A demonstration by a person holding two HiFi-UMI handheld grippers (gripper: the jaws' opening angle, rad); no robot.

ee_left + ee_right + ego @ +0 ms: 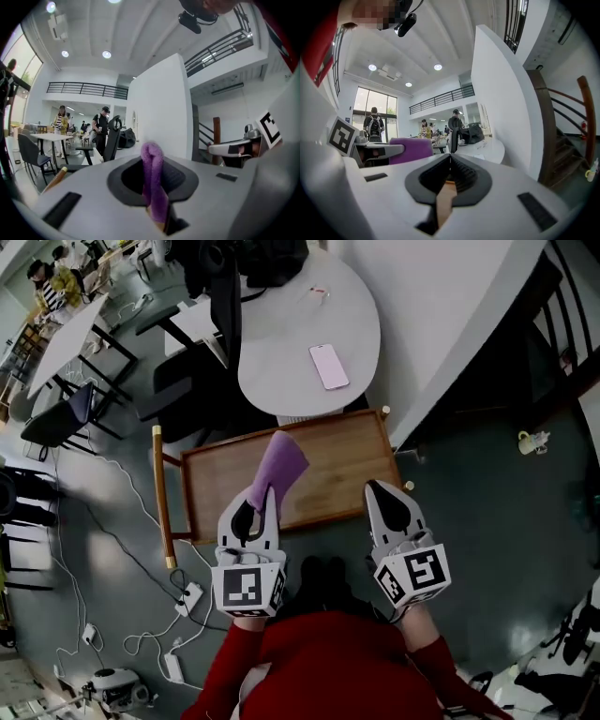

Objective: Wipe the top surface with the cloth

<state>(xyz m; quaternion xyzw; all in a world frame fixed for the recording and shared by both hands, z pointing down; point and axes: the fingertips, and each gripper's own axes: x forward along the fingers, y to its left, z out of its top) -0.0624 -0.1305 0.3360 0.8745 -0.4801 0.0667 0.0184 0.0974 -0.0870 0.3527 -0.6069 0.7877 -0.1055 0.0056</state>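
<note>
A small wooden table top (342, 465) with a raised rim lies right in front of me. My left gripper (268, 495) hovers over its near left part, shut on a purple cloth (280, 465) that sticks up and forward from the jaws. In the left gripper view the cloth (153, 180) is a folded strip pinched between the jaws of that gripper (153, 157). My right gripper (377, 489) is over the near right edge, shut with nothing in it; its jaws meet in the right gripper view (450, 158), where the cloth (410, 150) shows at the left.
Behind the wooden top stands a round white table (281, 352) with a pink phone (329, 366) on it. A wooden rail (160, 493) runs along the left. A white wall (450, 324) rises at the right. Cables and power strips (187, 598) lie on the floor at the left, with chairs (66, 418) beyond.
</note>
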